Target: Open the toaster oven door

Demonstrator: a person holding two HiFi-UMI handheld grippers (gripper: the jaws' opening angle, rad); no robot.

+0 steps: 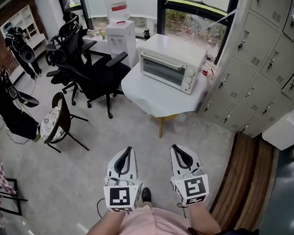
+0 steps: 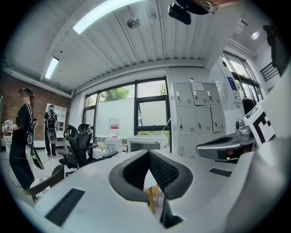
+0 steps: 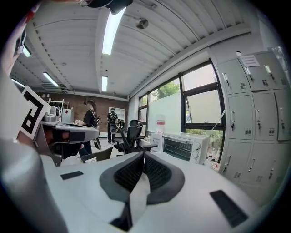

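Toaster oven (image 1: 171,64) on the white desk (image 1: 152,99), door shut, well ahead of both grippers.
Its long axis runs left to right, the left end slightly farther off; the glass door faces the person, knobs at its right end. The left gripper (image 1: 130,149) and right gripper (image 1: 176,148) hang low near the person, jaws closed tip to tip on nothing.

White toaster oven (image 1: 173,56) sits upright on a rounded white table (image 1: 152,98), toward its far edge. Glass door (image 1: 162,71) is shut, w/ handle bar along top; 3 knobs (image 1: 190,80) stacked at the right of the front.
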